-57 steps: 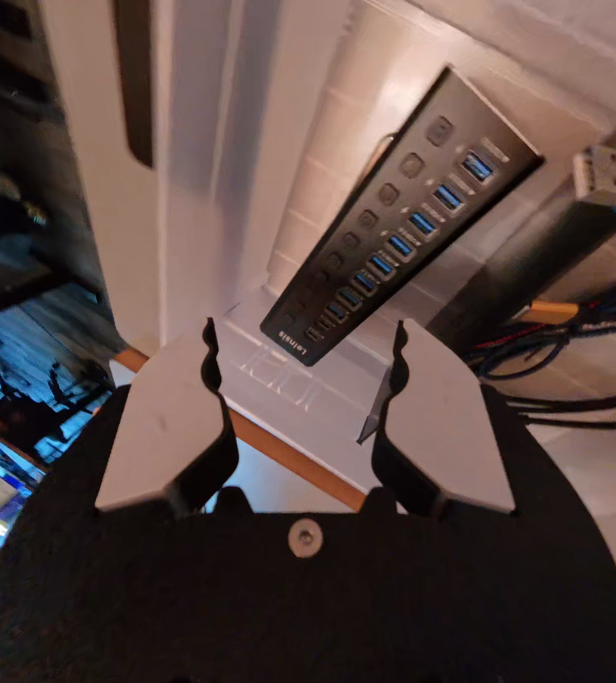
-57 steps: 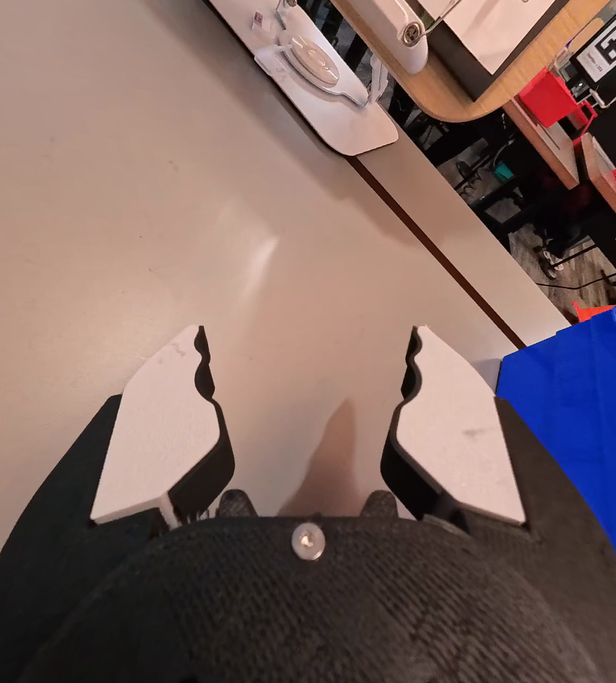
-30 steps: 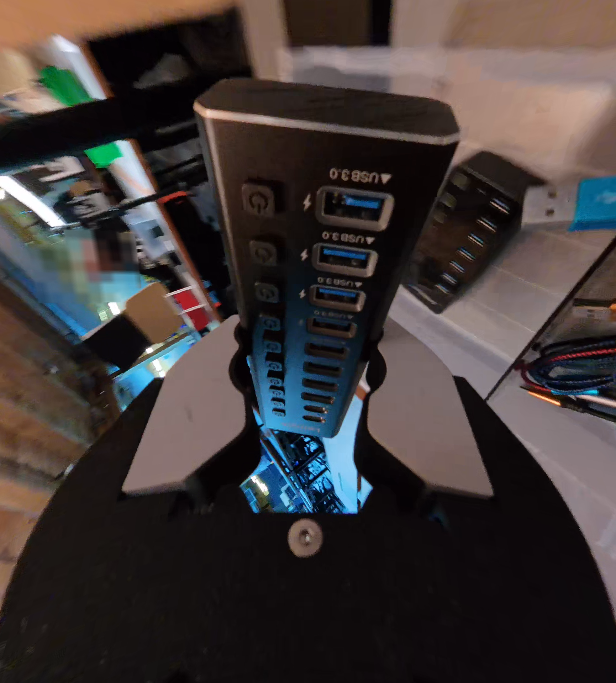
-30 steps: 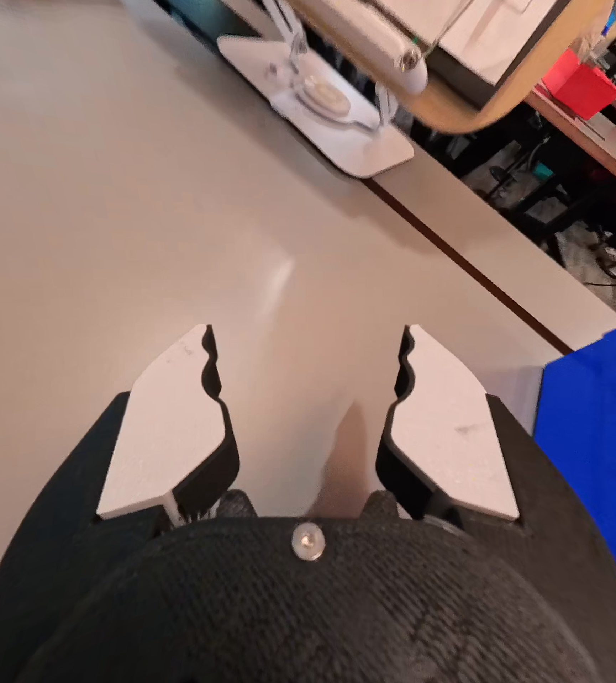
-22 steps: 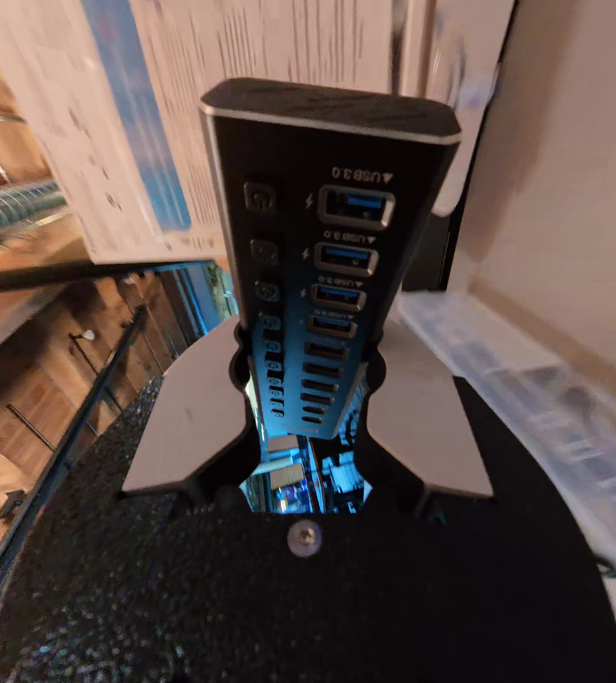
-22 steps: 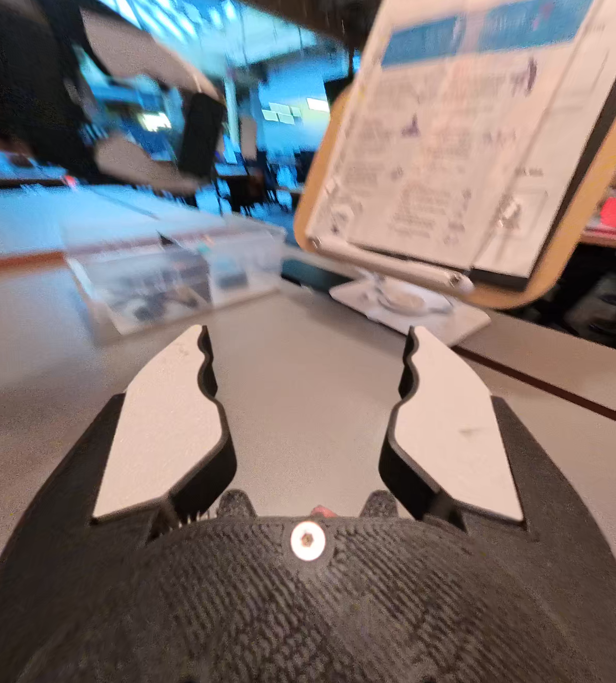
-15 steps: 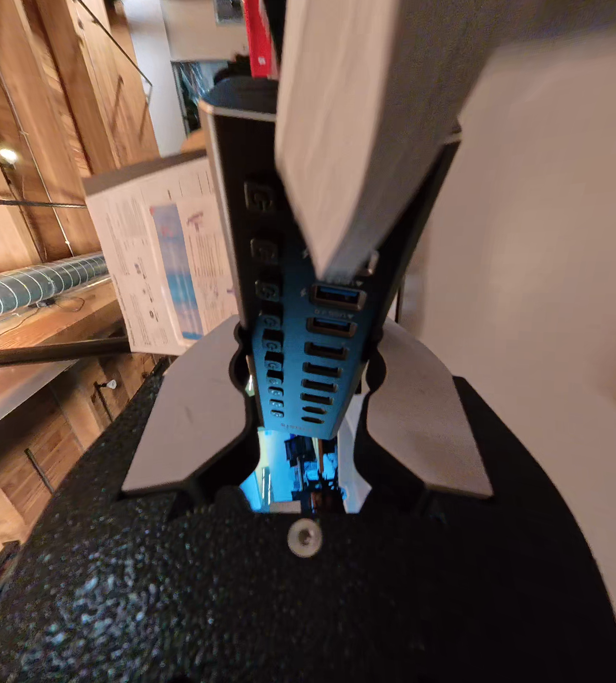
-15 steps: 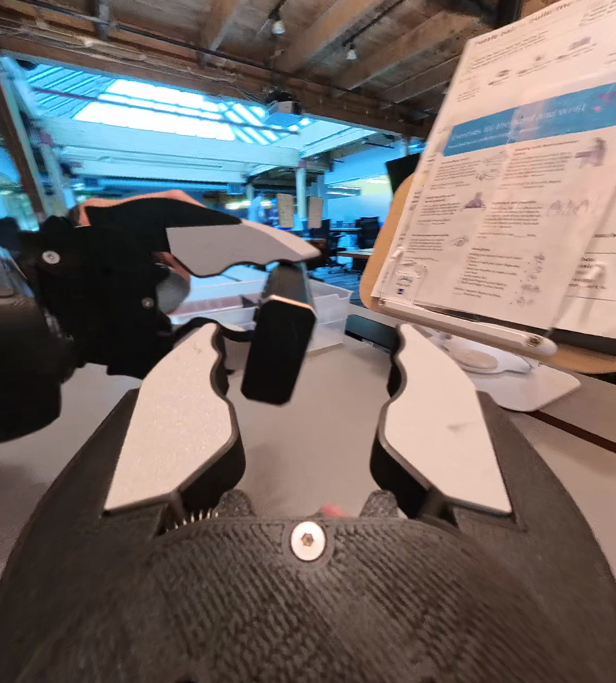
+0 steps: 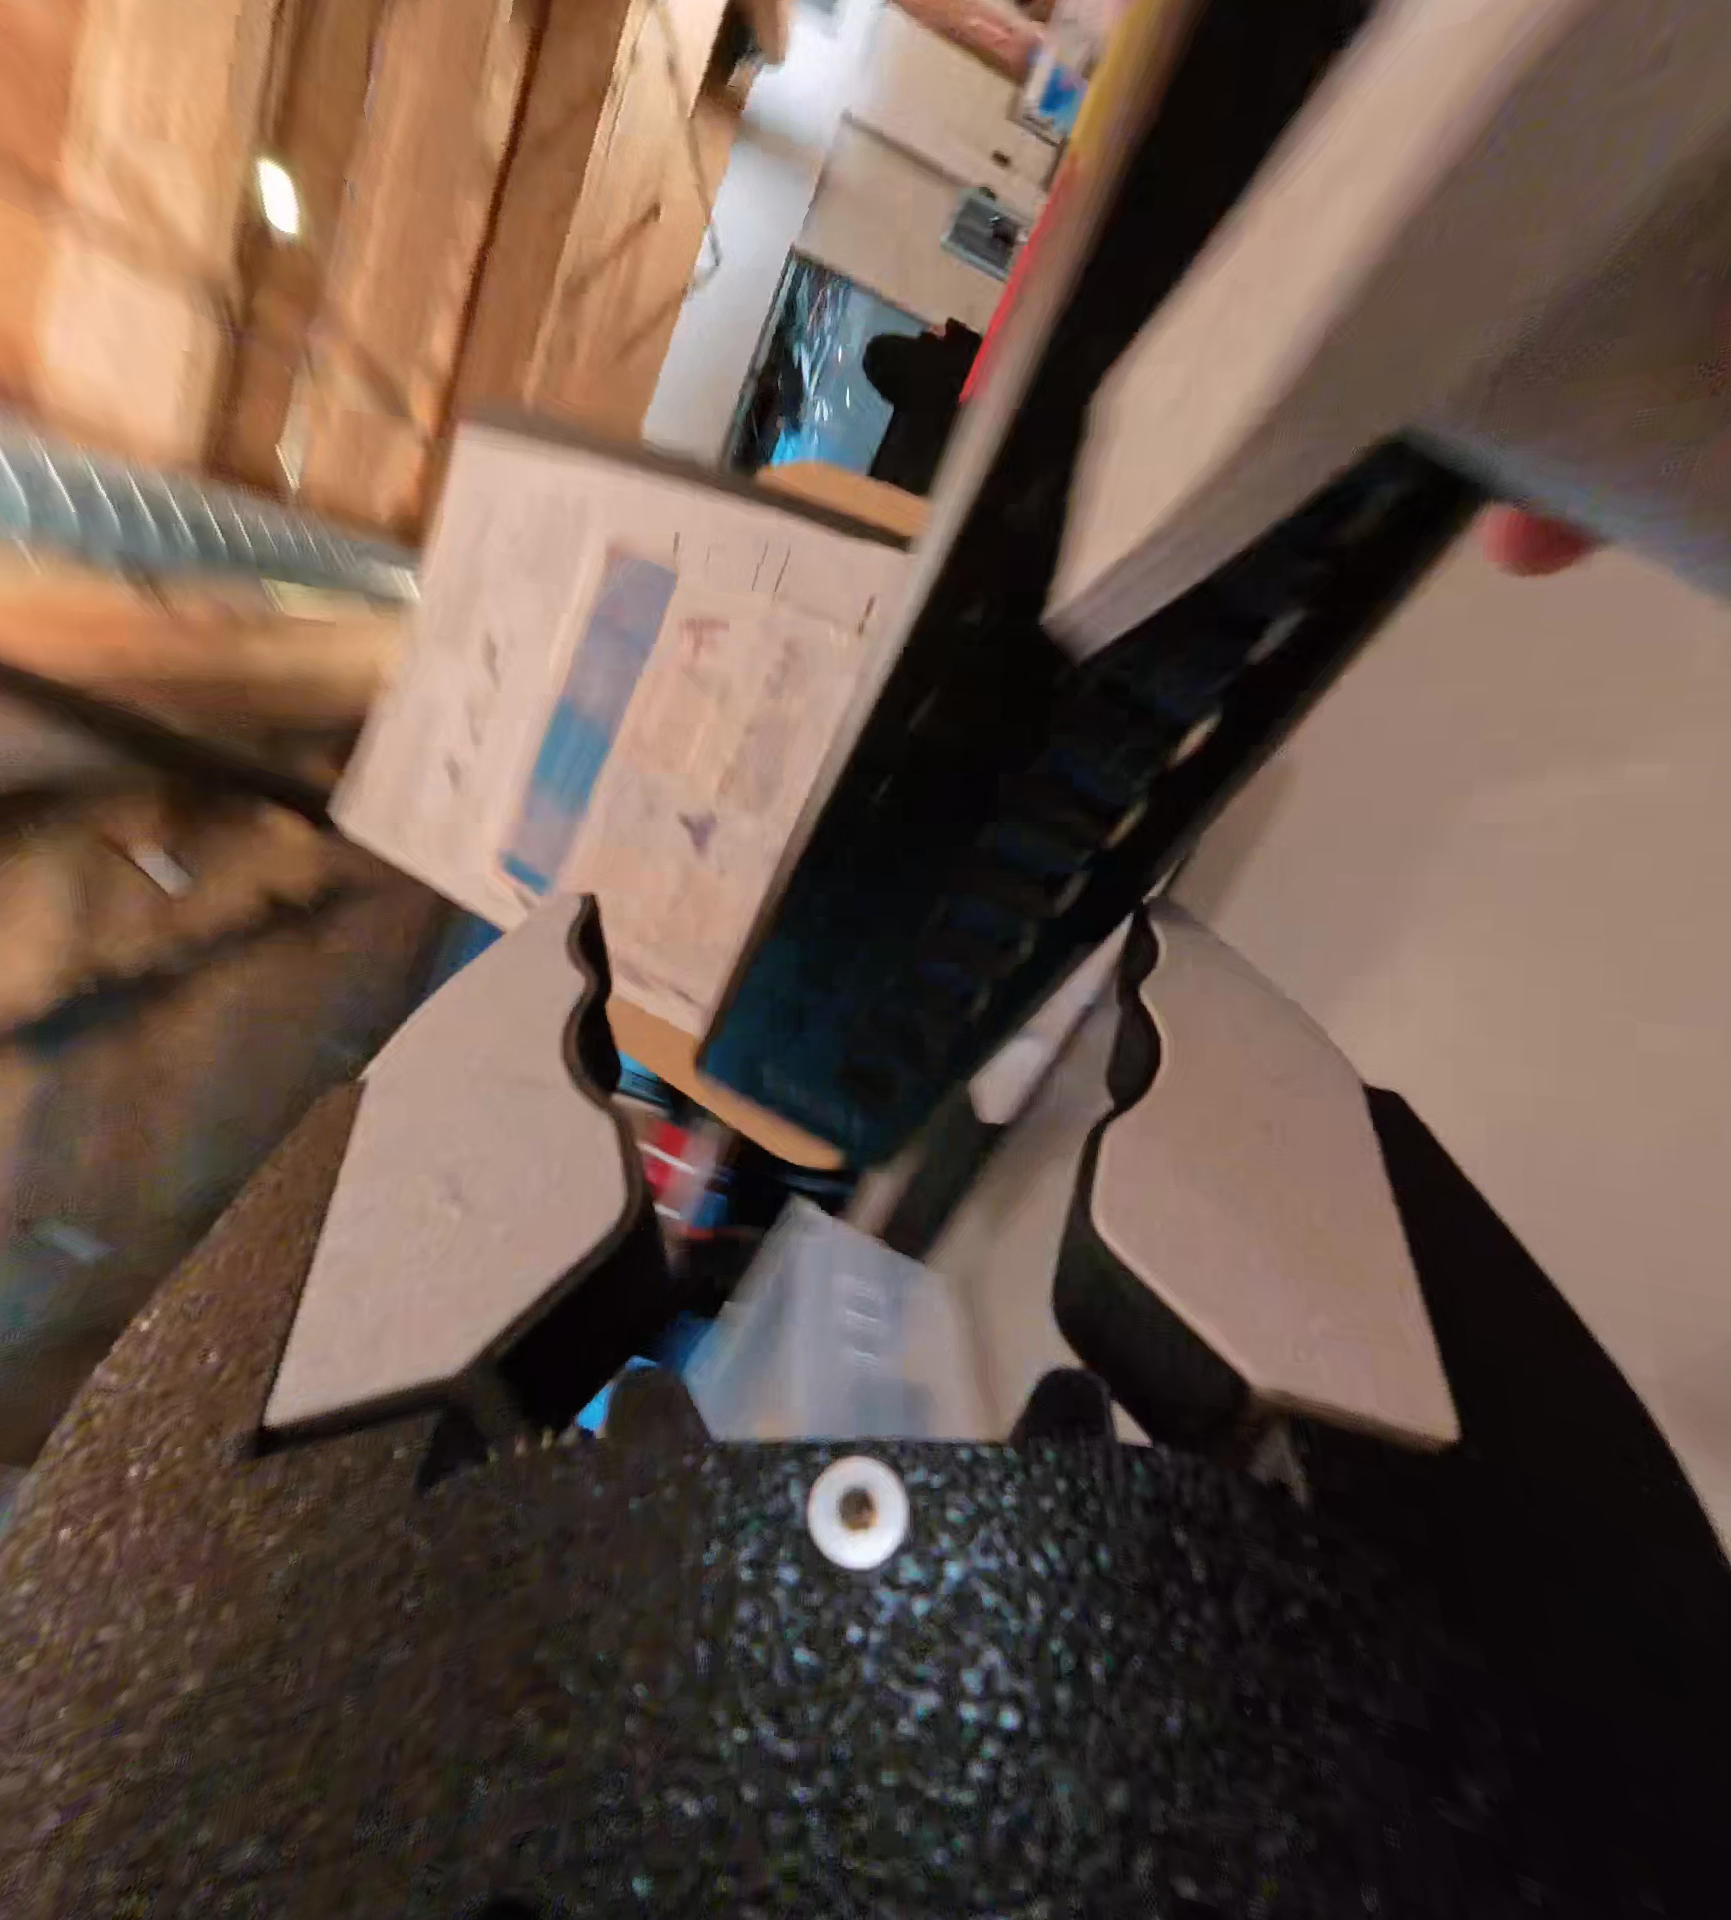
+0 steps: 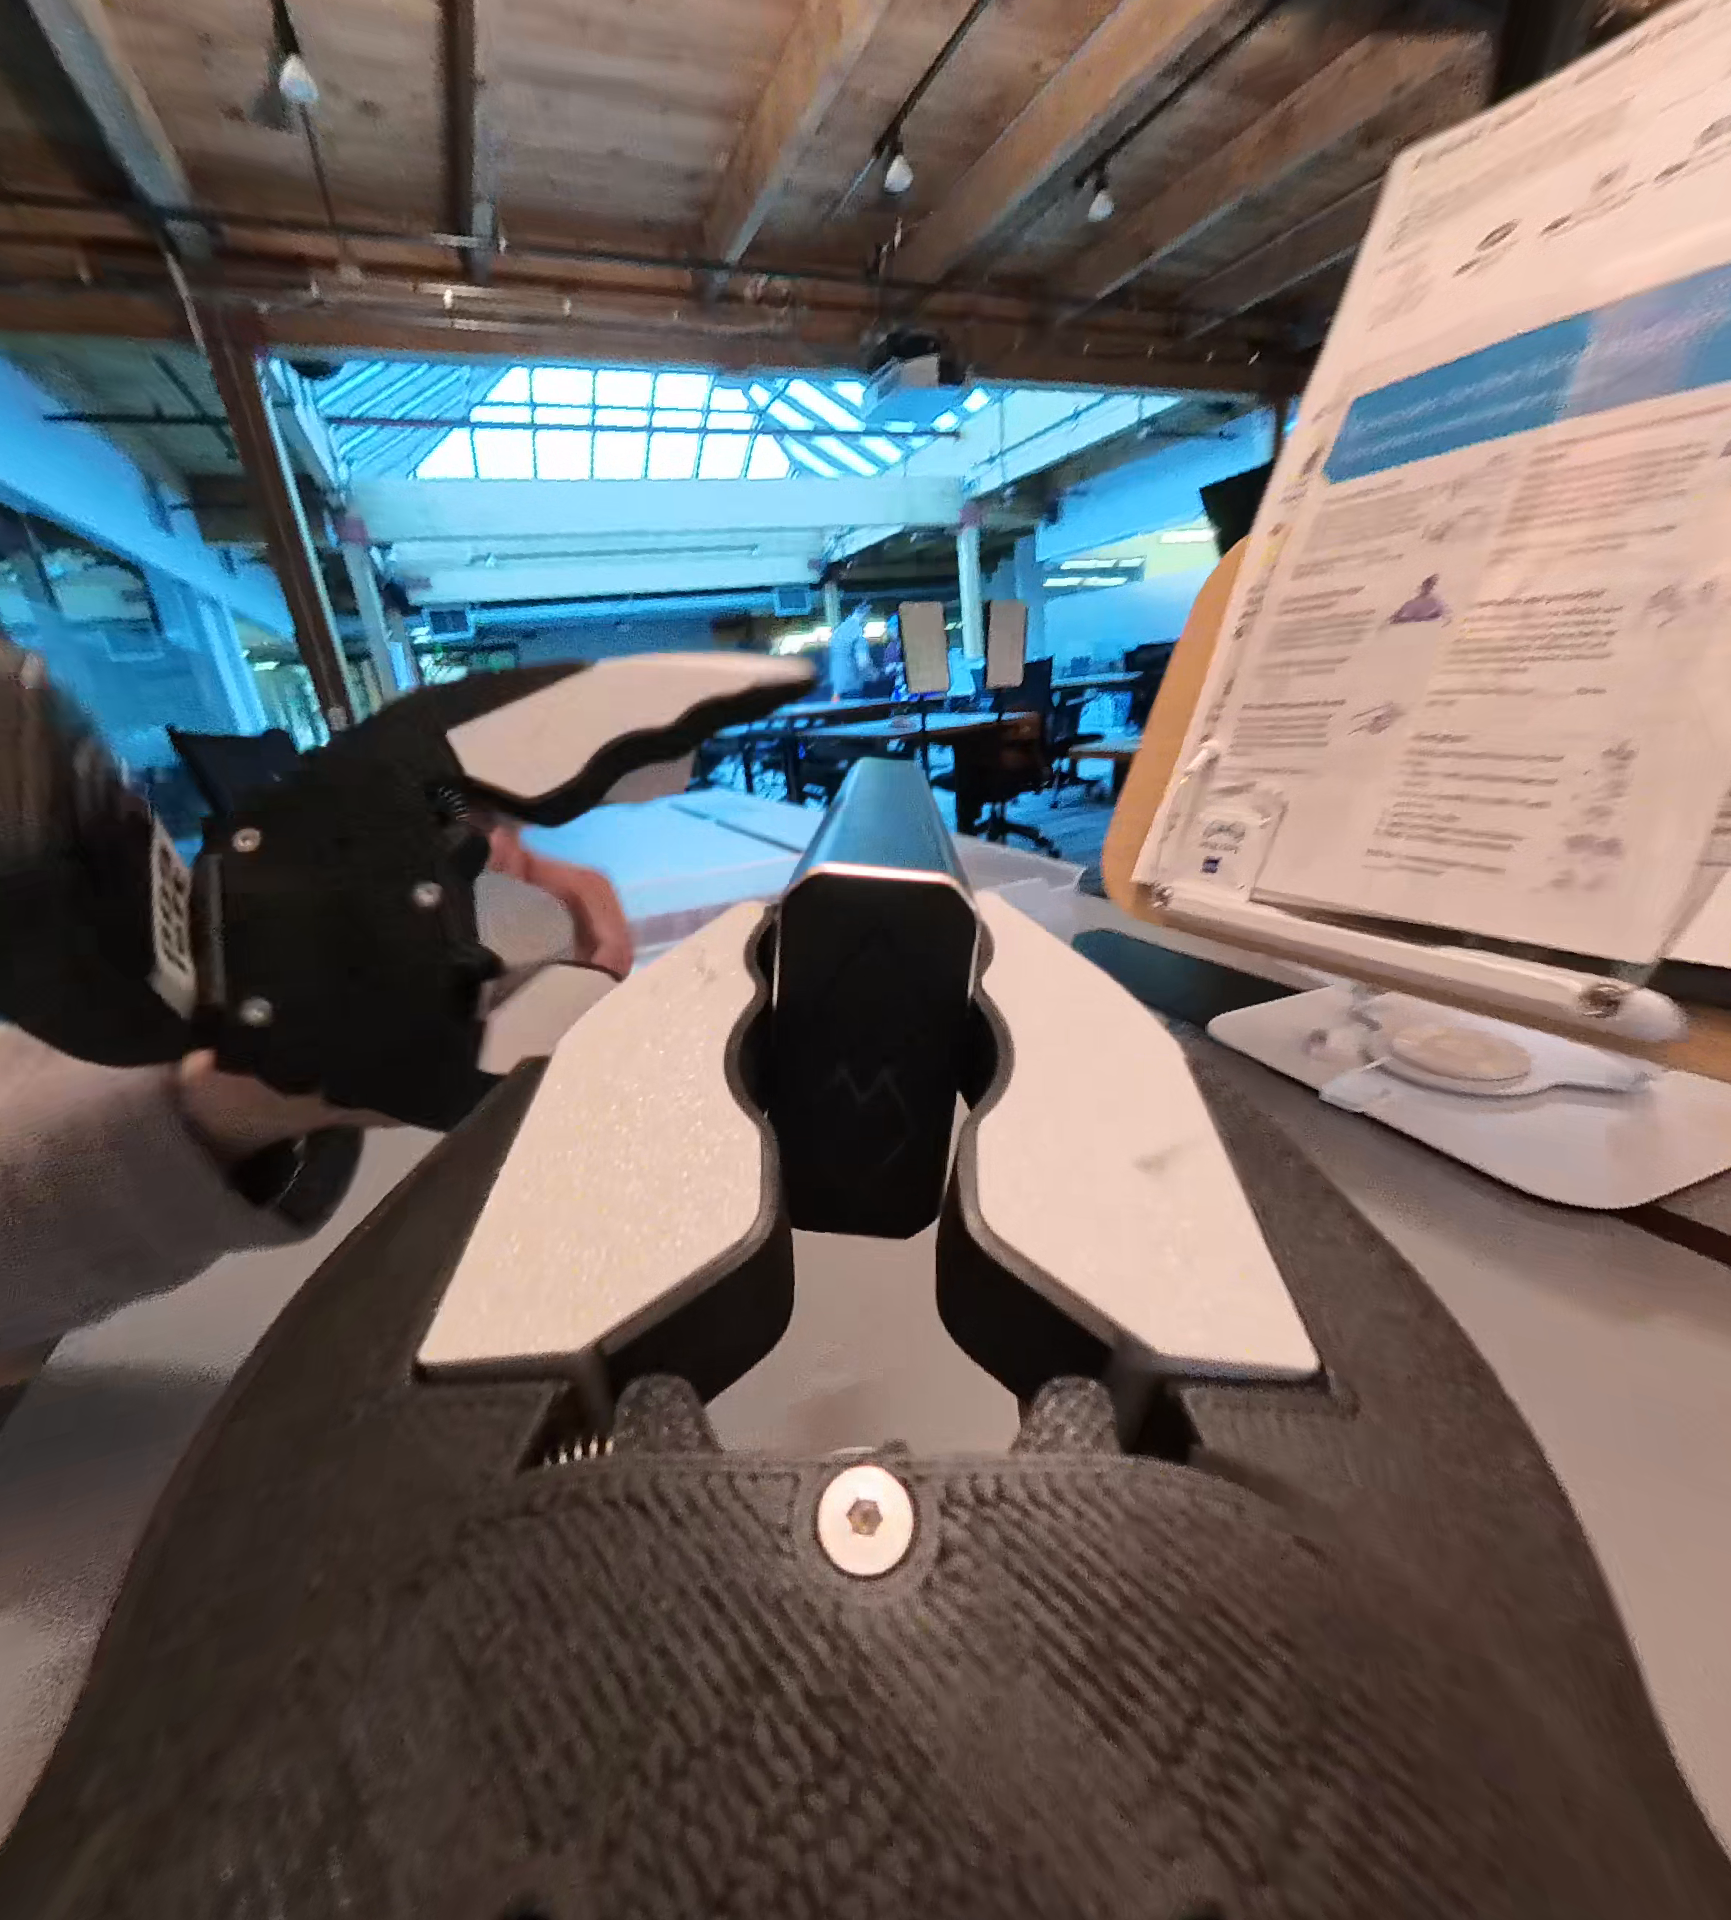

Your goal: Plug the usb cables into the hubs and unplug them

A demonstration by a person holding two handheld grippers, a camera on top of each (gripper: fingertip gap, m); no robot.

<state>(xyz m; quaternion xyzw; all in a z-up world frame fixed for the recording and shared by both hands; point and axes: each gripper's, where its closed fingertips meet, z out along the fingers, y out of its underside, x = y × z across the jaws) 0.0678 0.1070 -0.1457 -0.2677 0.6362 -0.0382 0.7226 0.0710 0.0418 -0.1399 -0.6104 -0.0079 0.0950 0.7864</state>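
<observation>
The long black metal USB hub (image 10: pixel 873 1049) sits clamped between the white fingers of the right gripper (image 10: pixel 871 1039), which is closed onto its near end; its long axis runs straight away from that gripper, lifted clear of the grey table (image 10: pixel 1463 1455). In the left wrist view the same hub (image 9: pixel 954 914) slants from lower left to upper right across the frame, its port face blurred, with one white finger (image 9: pixel 1412 312) of the right gripper laid over its far end. The left gripper (image 9: pixel 861 997) is spread wide and empty: the hub's free end lies between and just ahead of its fingertips, touching neither. In the right wrist view that gripper (image 10: pixel 528 790) sits off to the left of the hub, so the right one alone carries it.

No USB cable shows in either view, so the plugging step appears not yet begun; the empty left gripper looks the one to fetch a plug.

A white document stand with printed sheets (image 10: pixel 1526 644) rises at the right on the table, near the hub but apart from it.
</observation>
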